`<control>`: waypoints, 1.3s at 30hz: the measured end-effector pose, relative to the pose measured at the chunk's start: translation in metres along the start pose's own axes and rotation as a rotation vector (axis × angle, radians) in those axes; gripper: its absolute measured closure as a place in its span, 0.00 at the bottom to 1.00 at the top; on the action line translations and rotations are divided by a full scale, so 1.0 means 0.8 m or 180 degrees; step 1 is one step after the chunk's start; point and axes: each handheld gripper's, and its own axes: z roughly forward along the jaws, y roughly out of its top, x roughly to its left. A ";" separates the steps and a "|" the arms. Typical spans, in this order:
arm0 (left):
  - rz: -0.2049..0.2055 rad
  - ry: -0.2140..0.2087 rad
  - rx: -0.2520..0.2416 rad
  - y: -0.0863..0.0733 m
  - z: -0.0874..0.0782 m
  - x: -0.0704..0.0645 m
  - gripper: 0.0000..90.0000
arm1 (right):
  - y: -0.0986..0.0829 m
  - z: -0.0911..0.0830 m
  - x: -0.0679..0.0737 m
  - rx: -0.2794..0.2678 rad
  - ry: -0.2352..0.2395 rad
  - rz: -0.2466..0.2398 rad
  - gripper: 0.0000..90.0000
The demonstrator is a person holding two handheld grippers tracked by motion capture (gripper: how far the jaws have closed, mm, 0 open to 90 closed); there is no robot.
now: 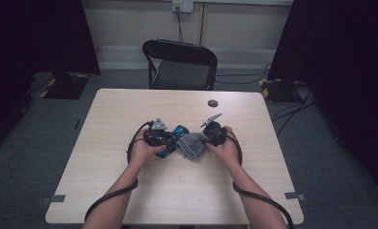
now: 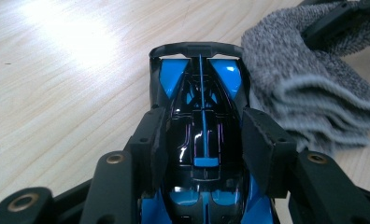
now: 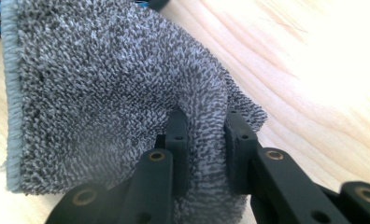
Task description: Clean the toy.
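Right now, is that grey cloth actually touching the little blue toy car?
Cannot tell. In the left gripper view the grey cloth lies right beside the toy car, but no clear contact or gap shows; the high view is too small to settle it.

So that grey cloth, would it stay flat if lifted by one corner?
Probably not. The grey terry cloth already bunches between the right gripper jaws and lies in soft folds beside the toy car, so it would likely droop. It looks light and unlikely to slip.
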 end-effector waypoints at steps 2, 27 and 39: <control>0.0011 0.0005 0.0002 0.000 0.000 0.000 0.57 | -0.002 -0.001 -0.005 0.0001 -0.0030 0.0050 0.83; 0.0021 -0.0005 -0.0016 -0.001 -0.001 0.001 0.57 | -0.048 -0.050 -0.029 -0.0323 0.0031 0.0184 0.83; 0.0022 0.0002 0.0024 0.000 -0.002 0.001 0.57 | -0.046 -0.069 0.026 -0.0475 0.0367 -0.0159 0.83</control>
